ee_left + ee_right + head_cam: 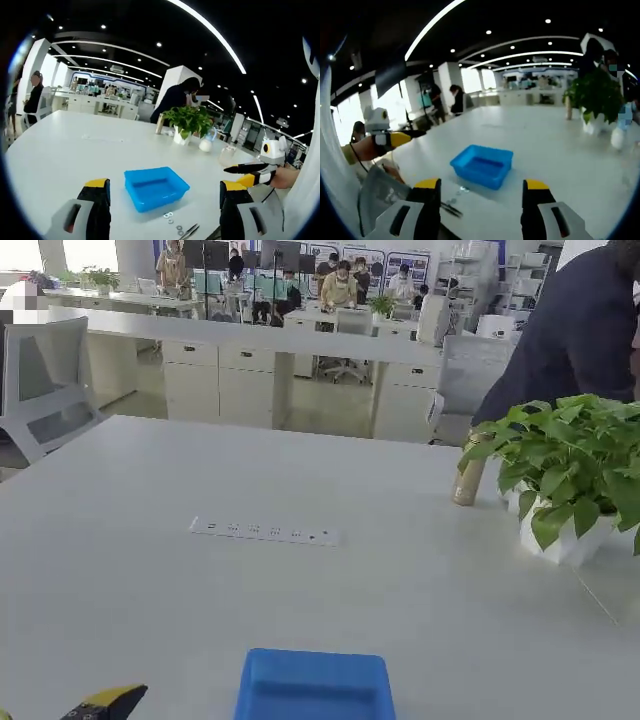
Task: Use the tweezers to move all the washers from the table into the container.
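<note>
Bright, even indoor light.
Ceiling strips (215,37) and spots (158,44) wash my pale surface (420,580) with faint shadows; head view is soft, fisheye views bend at edges.

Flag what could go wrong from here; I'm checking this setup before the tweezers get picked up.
1. The tweezers lie flat and thin on the table beside the washers. The left claw and right claw are both wide open, so a grab could slip or sweep washers away.
2. The washers are tiny and scattered near the blue container; one pinched by tweezer tips might flick off or land outside its rim.
</note>
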The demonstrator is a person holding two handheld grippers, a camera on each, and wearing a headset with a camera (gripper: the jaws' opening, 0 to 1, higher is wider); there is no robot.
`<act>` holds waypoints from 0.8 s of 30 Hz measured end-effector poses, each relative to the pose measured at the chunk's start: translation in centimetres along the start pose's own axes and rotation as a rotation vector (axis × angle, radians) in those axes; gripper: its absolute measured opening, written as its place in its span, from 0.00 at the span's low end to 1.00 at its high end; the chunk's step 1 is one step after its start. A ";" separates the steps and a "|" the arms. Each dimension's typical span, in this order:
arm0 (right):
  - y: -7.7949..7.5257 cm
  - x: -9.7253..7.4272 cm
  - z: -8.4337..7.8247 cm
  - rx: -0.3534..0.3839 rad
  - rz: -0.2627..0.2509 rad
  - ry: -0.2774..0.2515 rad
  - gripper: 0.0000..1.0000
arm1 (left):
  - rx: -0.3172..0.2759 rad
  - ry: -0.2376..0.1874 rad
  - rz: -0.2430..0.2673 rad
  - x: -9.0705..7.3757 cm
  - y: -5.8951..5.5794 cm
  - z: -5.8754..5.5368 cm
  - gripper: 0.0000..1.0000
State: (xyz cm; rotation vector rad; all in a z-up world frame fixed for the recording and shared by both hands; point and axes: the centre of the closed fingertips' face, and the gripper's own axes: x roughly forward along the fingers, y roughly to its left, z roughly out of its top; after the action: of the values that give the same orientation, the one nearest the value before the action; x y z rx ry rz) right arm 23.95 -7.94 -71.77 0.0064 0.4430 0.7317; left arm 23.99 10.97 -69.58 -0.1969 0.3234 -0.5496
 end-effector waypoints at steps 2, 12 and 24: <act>-0.2 0.0 0.2 -0.020 -0.007 0.000 0.63 | 0.001 -0.005 0.010 -0.3 -0.1 0.1 0.90; -0.3 -1.7 0.5 -0.062 -0.021 -0.012 0.59 | 0.002 0.023 0.041 -1.3 -0.8 -1.0 0.89; -0.7 -3.9 1.4 -0.163 0.057 -0.047 0.54 | -0.055 -0.052 0.167 -1.9 -2.3 -0.9 0.87</act>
State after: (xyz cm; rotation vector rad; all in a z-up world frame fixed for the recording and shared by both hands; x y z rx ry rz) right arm 22.37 -10.74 -69.07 -0.1169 0.3390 0.8204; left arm 21.10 9.99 -69.31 -0.2351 0.3015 -0.3706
